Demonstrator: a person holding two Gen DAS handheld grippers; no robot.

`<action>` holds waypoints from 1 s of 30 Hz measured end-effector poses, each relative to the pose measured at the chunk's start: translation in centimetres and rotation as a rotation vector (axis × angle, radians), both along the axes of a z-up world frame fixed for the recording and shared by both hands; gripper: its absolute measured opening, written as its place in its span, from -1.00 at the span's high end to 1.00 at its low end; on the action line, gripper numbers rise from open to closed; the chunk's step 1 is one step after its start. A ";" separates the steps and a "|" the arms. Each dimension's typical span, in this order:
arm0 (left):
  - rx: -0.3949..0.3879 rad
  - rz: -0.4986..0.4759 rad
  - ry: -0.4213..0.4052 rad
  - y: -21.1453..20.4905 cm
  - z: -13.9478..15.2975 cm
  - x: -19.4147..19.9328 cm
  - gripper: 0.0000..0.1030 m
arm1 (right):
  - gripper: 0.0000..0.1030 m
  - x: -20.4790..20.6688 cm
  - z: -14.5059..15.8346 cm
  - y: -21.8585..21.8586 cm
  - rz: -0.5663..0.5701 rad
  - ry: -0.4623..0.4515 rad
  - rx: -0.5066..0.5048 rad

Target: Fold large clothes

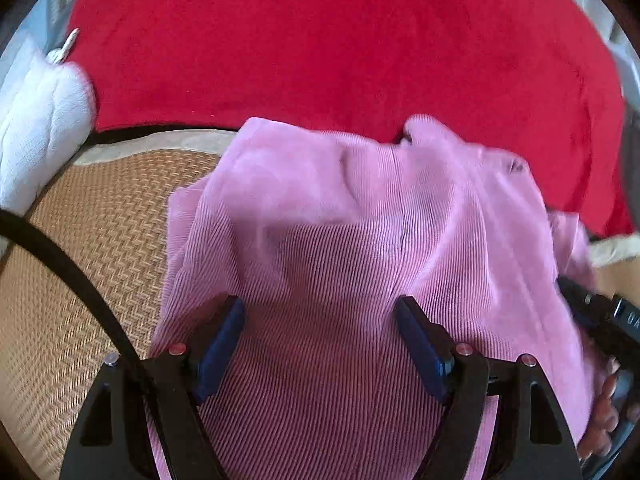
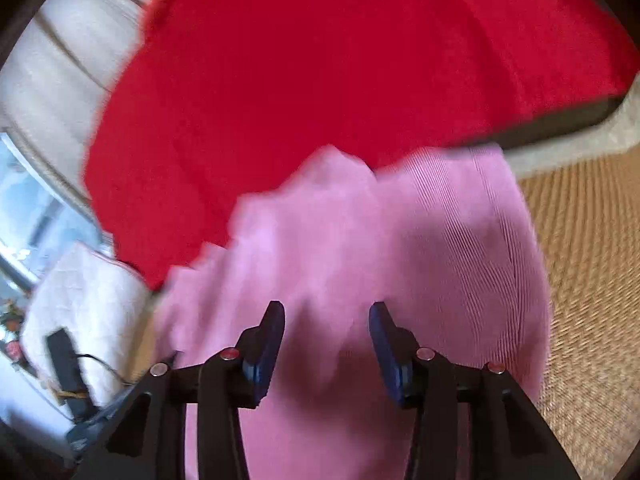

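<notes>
The pink corduroy garment (image 1: 328, 240) lies bunched on the woven mat (image 1: 80, 248), stretching away toward the red blanket (image 1: 340, 48) — left gripper (image 1: 320, 312) and right gripper (image 2: 327, 312) both above it, jaws spread, holding nothing.

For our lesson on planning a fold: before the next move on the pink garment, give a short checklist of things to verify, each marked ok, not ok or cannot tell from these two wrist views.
1. Left tool open over the pink corduroy garment: ok, jaws spread, nothing pinched.
2. Right tool open: ok, jaws apart above the cloth.
3. Garment lying flat: not ok, it is bunched and creased, and its far edge overlaps the red blanket.
4. Woven mat bare beside the garment: ok.
5. Black strap away from the cloth: ok, it crosses over the mat only.
6. Edge or corner to grasp: cannot tell, blur hides it.
</notes>
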State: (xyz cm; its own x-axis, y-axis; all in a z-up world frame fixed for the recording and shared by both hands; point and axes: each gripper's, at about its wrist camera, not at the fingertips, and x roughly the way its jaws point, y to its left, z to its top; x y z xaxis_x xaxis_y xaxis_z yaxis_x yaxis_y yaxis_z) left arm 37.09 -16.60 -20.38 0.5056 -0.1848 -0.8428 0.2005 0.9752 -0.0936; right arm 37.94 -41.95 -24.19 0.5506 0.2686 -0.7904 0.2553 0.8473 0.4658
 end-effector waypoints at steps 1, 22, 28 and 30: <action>0.018 -0.007 -0.006 -0.3 0.1 -0.1 -0.54 | 0.05 0.1 -0.2 -0.1 -0.001 -0.018 0.000; 0.038 0.141 0.037 5.0 -0.8 0.7 -0.54 | 0.04 -4.1 1.7 2.9 0.116 0.045 0.002; -0.035 0.175 -0.035 7.3 2.1 -0.3 -0.53 | 0.02 -5.4 5.1 3.2 0.105 -0.050 -0.025; -0.064 0.183 -0.057 8.1 3.1 -0.7 -0.53 | 0.02 -6.0 6.6 4.0 0.138 -0.110 -0.010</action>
